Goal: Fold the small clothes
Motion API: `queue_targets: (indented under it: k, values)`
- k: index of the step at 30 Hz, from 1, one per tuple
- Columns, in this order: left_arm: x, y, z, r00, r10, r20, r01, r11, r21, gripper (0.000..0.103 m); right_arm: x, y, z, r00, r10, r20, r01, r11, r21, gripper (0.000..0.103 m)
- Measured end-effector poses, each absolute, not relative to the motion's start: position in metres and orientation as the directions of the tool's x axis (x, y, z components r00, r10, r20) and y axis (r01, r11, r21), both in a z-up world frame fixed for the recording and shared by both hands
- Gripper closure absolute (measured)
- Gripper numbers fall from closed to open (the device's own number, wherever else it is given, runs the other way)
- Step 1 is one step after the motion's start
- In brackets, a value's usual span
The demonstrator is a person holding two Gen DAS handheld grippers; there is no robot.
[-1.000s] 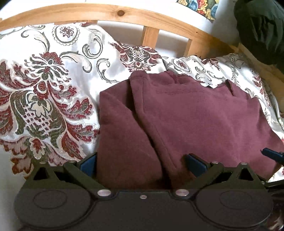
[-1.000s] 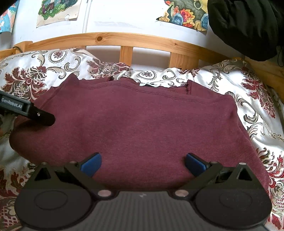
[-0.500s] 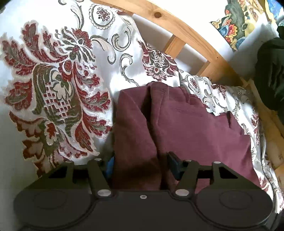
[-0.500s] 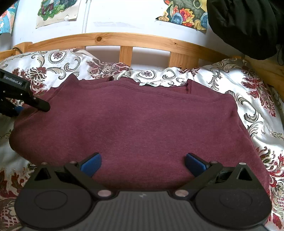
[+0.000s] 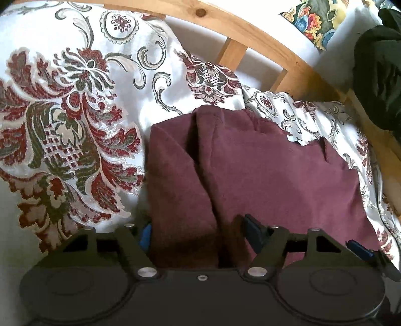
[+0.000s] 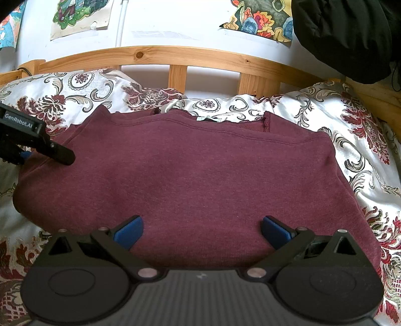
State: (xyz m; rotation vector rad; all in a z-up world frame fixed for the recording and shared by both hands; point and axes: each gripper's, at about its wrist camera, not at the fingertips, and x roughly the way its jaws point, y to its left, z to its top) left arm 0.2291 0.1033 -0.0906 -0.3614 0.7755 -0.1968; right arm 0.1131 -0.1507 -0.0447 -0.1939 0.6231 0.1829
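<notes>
A maroon sweatshirt (image 6: 200, 170) lies flat on a floral bedspread (image 6: 363, 155), its neckline toward the headboard. In the left wrist view its left side (image 5: 180, 200) is folded over in a thick ridge. My left gripper (image 5: 199, 234) has that ridge between its pads and presses on it, while its jaws are opening slightly. In the right wrist view the left gripper's fingers (image 6: 60, 155) rest at the garment's left edge. My right gripper (image 6: 201, 229) stands open over the near hem, its blue pads wide apart on the cloth.
A wooden slatted headboard (image 6: 175, 55) runs behind the bed. A dark garment (image 6: 345, 37) hangs at the upper right. Paper pictures (image 6: 260, 22) are stuck on the white wall. A floral pillow (image 5: 62, 112) lies left of the sweatshirt.
My left gripper went from wide open to closed on the sweatshirt's folded left side, and it rolled, tilting its view. The right gripper has stayed put and open.
</notes>
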Motion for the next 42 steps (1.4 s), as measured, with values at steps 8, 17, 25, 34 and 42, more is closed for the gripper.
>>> queue_targets:
  k: [8,17,25,34,42]
  values:
    - [0.225,0.107,-0.088,0.722,-0.33,-0.608,0.046,0.9,-0.434,0.07,0.114,-0.151,-0.044,0.793,0.112,-0.599,-0.227,0.966,-0.12,0.001]
    - [0.217,0.097,-0.064,0.753,-0.336,-0.566,0.073,0.897,-0.435,0.078,0.098,-0.177,-0.011,0.773,0.17,-0.612,-0.299,0.947,-0.114,0.0]
    - [0.226,0.032,-0.005,0.769,-0.407,-0.494,0.199,0.886,-0.419,0.081,0.078,-0.216,0.009,0.831,0.136,-0.539,-0.266,0.949,-0.171,0.0]
    - [0.258,-0.108,0.003,0.658,-0.521,-0.544,0.438,0.852,-0.286,0.082,0.072,-0.265,-0.002,0.817,0.043,-0.575,-0.146,0.98,-0.134,0.0]
    - [0.265,-0.143,-0.035,0.546,-0.583,-0.601,0.454,0.809,-0.372,0.074,0.068,-0.29,-0.016,0.773,0.017,-0.634,-0.087,0.993,-0.079,0.0]
